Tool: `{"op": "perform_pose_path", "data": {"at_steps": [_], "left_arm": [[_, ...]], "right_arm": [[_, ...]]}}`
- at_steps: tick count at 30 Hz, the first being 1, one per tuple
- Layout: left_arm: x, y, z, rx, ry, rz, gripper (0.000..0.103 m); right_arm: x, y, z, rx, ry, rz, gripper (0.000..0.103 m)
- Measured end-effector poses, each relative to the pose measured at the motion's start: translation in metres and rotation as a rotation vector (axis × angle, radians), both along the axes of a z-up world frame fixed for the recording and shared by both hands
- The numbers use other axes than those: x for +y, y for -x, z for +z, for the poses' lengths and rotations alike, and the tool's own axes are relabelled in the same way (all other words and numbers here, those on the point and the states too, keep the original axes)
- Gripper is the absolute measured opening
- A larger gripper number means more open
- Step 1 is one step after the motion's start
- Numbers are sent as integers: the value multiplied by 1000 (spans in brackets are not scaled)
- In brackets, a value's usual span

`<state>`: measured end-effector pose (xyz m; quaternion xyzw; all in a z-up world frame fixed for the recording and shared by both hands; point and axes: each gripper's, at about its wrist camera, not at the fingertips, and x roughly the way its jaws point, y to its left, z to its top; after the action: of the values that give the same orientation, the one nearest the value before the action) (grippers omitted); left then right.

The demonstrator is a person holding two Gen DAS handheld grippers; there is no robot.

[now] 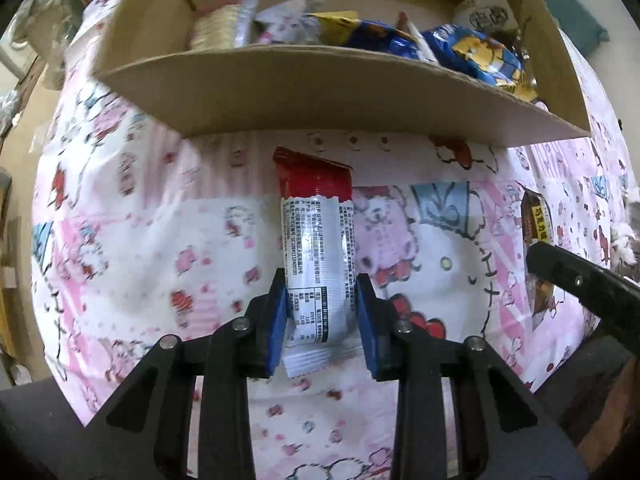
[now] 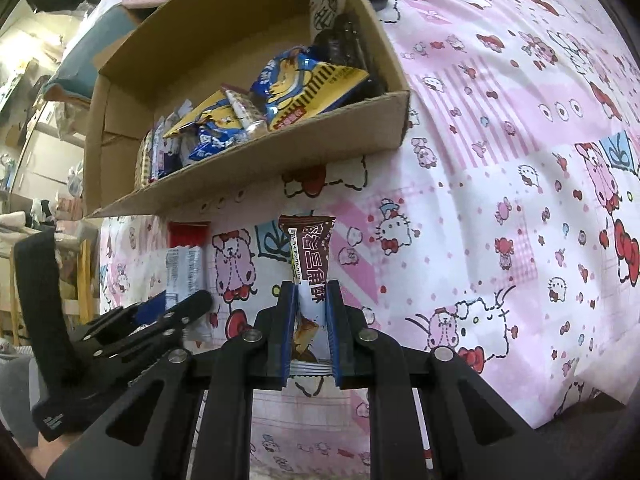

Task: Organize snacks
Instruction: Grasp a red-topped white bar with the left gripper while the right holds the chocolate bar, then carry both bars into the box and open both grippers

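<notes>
Right now the left gripper (image 1: 322, 312) is pinching a red-and-white snack packet (image 1: 318, 240) between its blue pads (image 1: 276, 320), the jaws drawn in against the wrapper's sides, with the packet lying over the pink cartoon-print cloth (image 1: 160, 240) just in front of the cardboard box (image 1: 304, 92). Beside it, the right gripper (image 2: 312, 320) is clamping a brown chocolate snack packet (image 2: 310, 256) with its jaws nearly closed. Inside the box, other snack bags (image 2: 280, 84) are lying in a loose pile.
</notes>
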<state>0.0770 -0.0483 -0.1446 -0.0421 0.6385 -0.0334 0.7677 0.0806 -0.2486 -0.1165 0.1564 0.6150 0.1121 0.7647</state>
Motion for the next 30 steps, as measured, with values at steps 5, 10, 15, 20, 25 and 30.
{"op": "perform_pose_path", "data": {"at_steps": [5, 10, 15, 20, 25, 30], "left_arm": [[21, 8, 5, -5, 0, 55, 28], [29, 13, 13, -30, -6, 74, 28], [25, 28, 35, -83, -16, 48, 28], [33, 36, 73, -169, -2, 48, 28], [43, 36, 118, -307, -21, 48, 28], [51, 29, 148, -420, -32, 65, 28]], "right_arm": [[9, 3, 4, -7, -17, 29, 16], [16, 5, 12, -28, -46, 36, 16], [16, 10, 25, -63, -85, 32, 16], [17, 13, 43, -109, -145, 40, 16], [19, 17, 77, -269, -236, 54, 16], [10, 15, 99, -375, -329, 20, 16]]}}
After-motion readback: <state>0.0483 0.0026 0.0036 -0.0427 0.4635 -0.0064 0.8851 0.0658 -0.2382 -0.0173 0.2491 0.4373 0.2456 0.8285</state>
